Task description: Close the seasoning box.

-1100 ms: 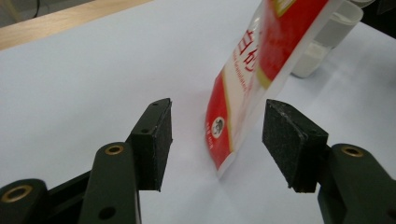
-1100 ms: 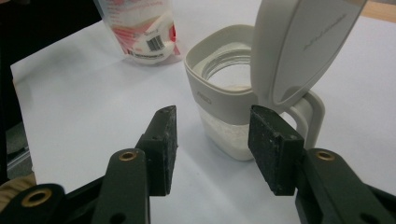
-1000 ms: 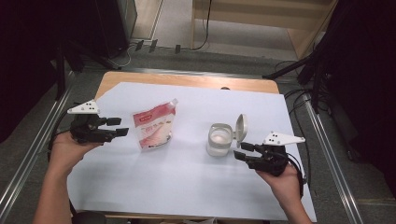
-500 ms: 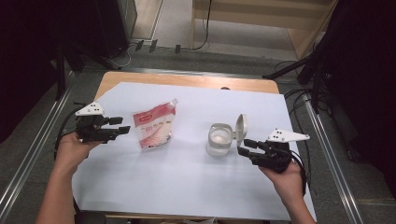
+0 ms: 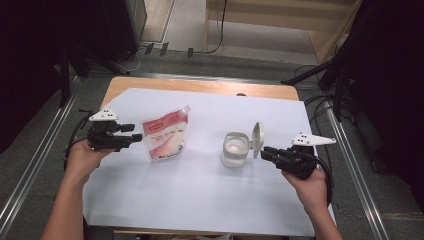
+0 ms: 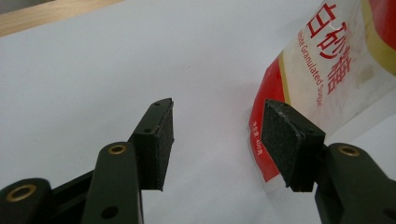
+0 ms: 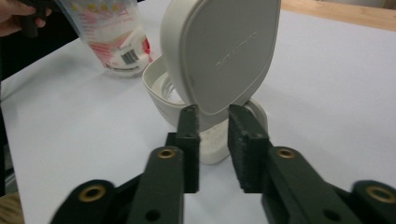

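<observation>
At the left side of the table [image 5: 200,87], the left hand-held gripper [image 5: 134,135] lies level, close to the left border of the white sheet [image 5: 200,200] which covers the table. Its jaws are spread and nothing is between them; in the left gripper view one pad [image 6: 285,140] is just beside the lower corner of the sugar pouch [image 5: 162,139], but I cannot tell if it touches. The pouch stands upright, a little tilted, on the left half of the sheet. It is red and white with a clear window, a spout at the top corner and red characters on the front.

Between the pouch and the white jar [image 5: 235,150] there is a wide bare strip of sheet, and also the whole near part of the sheet, toward the person, is open.

The jar stands right of the middle. It is a small pale container with white grains inside, and its hinged lid [image 5: 257,140] is raised upright on the right side. The right hand-held gripper [image 5: 265,152] points to this lid from the right. Its jaws have just been closing and now stand narrow, with a small gap, just below the lid's lower edge; nothing is pinched between them. Behind this hand the sheet continues only a little before its right border.
</observation>
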